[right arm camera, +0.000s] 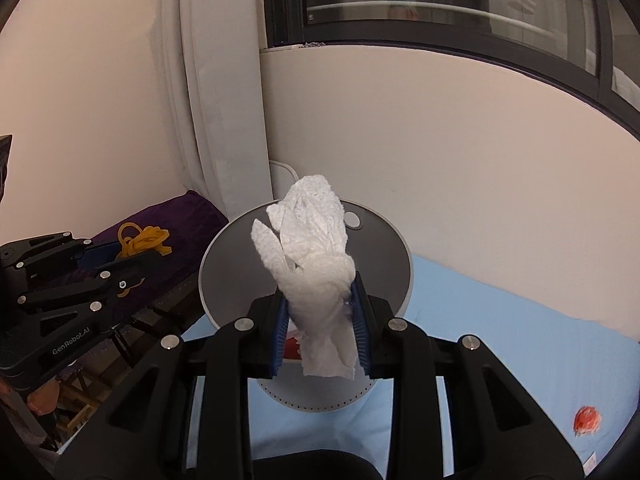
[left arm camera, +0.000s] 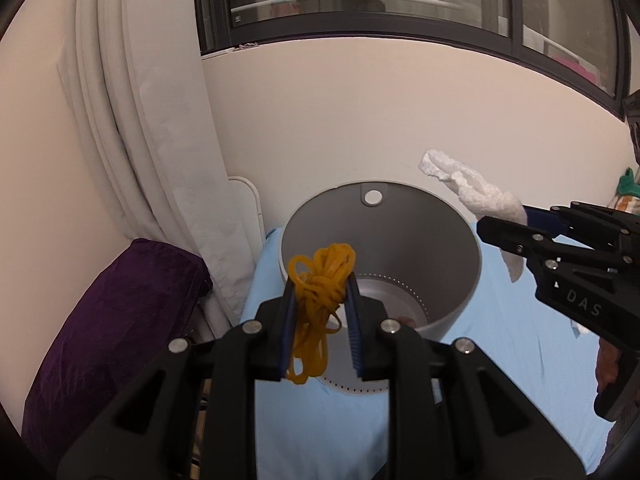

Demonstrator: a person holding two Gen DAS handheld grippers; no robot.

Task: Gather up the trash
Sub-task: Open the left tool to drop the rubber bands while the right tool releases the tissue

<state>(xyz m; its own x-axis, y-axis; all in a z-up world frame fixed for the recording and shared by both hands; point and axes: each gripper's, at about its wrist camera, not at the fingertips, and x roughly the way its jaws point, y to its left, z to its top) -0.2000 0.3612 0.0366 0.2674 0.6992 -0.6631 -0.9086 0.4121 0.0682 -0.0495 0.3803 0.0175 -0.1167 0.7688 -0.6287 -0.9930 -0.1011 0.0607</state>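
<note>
Held above the open grey bin [left arm camera: 380, 264] on a blue bed: tangled yellow rubber bands [left arm camera: 320, 296], light and springy, clamped mid-bundle in left gripper [left arm camera: 320, 332]; crumpled white tissue [right arm camera: 316, 264], soft and tearable, pinched mid-wad in right gripper [right arm camera: 320, 328].

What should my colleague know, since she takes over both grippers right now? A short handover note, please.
Left gripper: shut on a tangle of yellow rubber bands, held in front of the open grey bin.
Right gripper: shut on a crumpled white paper towel, also at the bin.
Done: both pieces picked up.
Left: drop both into the bin; a small red scrap lies on the blue surface.
</note>
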